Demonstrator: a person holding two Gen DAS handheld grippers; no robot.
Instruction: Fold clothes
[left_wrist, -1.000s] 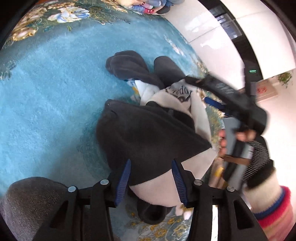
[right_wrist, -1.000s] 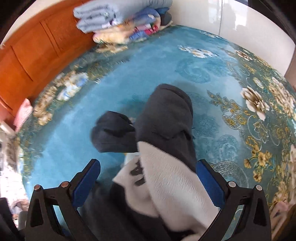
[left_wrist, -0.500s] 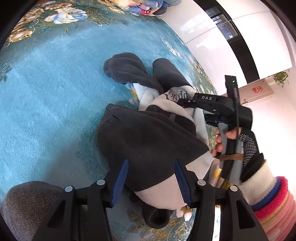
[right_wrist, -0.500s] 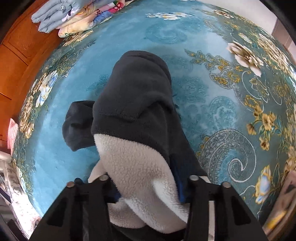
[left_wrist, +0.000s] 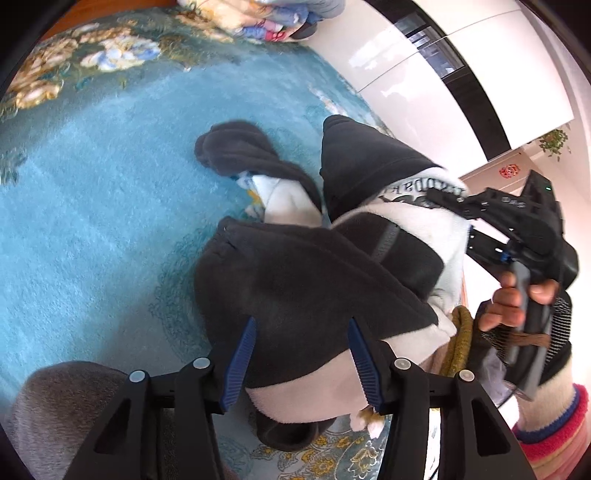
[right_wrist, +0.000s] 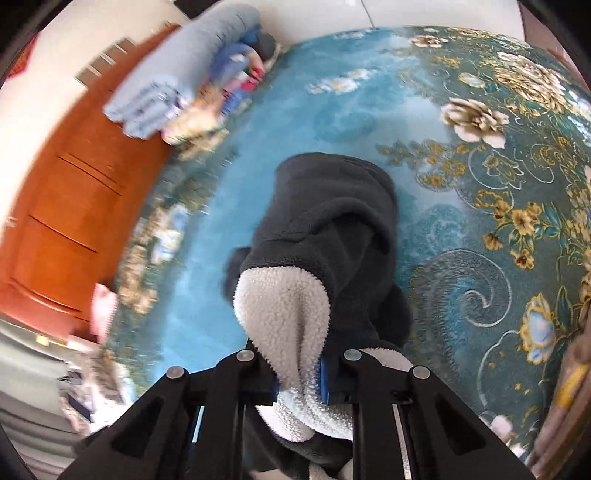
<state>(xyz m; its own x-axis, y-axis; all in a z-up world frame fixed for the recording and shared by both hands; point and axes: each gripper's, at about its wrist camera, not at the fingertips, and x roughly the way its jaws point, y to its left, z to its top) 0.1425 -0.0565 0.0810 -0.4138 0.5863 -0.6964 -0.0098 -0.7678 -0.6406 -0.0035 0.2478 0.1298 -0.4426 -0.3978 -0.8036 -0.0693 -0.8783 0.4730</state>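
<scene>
On blue floral bedspread (left_wrist: 92, 206): fleece garment (left_wrist: 295, 280), charcoal outside, cream sherpa-textured lining, bunched and partly folded, one dark sleeve (left_wrist: 236, 155) lying flat on the bedding.

Right hand-held gripper (right_wrist: 299, 376): nearly closed, blue pads (right_wrist: 324, 380) pinched on a fold of cream lining; dark sleeve end draped forward from the pinch, raised off the bedspread. Seen from left wrist view as black frame (left_wrist: 509, 221) gripped by bare hand (left_wrist: 517, 299) in striped knitted cuff, cream edge with dark lettering pulled up against its tip.

Left hand-held gripper (left_wrist: 303, 365): about half open, blue ribbed pads (left_wrist: 240, 365) either side of the garment's near dark-and-cream hem; actual contact not discernible.

Materials: bedspread plush, short pile, turquoise centre with gold and cream flower border (right_wrist: 480, 122). Stack of folded bedding (right_wrist: 184, 85), pale blue and multicoloured, at far edge against orange wooden headboard (right_wrist: 62, 199).

Against half a second earlier: right pads closed tighter on narrower bunch of lining; lifted sleeve higher; left gripper's opening unchanged.
</scene>
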